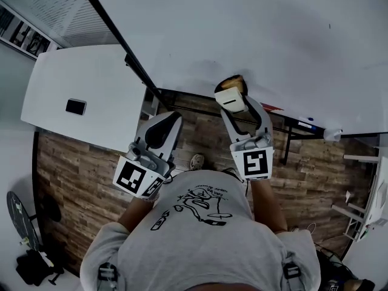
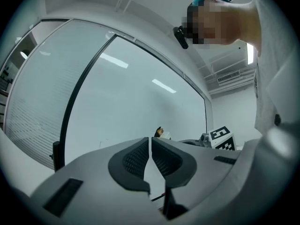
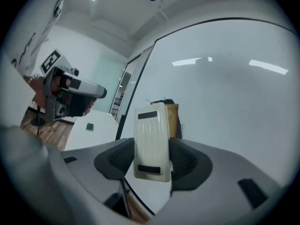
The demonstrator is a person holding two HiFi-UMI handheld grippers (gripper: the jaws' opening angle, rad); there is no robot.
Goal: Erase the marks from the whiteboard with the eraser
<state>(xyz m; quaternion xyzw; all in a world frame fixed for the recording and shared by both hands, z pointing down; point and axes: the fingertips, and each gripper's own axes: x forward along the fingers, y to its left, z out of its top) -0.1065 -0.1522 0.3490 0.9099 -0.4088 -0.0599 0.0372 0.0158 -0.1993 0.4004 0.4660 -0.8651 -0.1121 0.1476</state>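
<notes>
Eraser held up at the whiteboard, left side idle

The left claw (image 2: 151, 154) is closed on nothing, off the board. The right claw (image 3: 152, 159) clamps the eraser (image 3: 151, 142) across its ribbed plastic back, pad toward the whiteboard (image 1: 260, 35). The eraser looks light and rigid with a soft face. Its smooth shell may slip, so a mid-body hold suits.
</notes>
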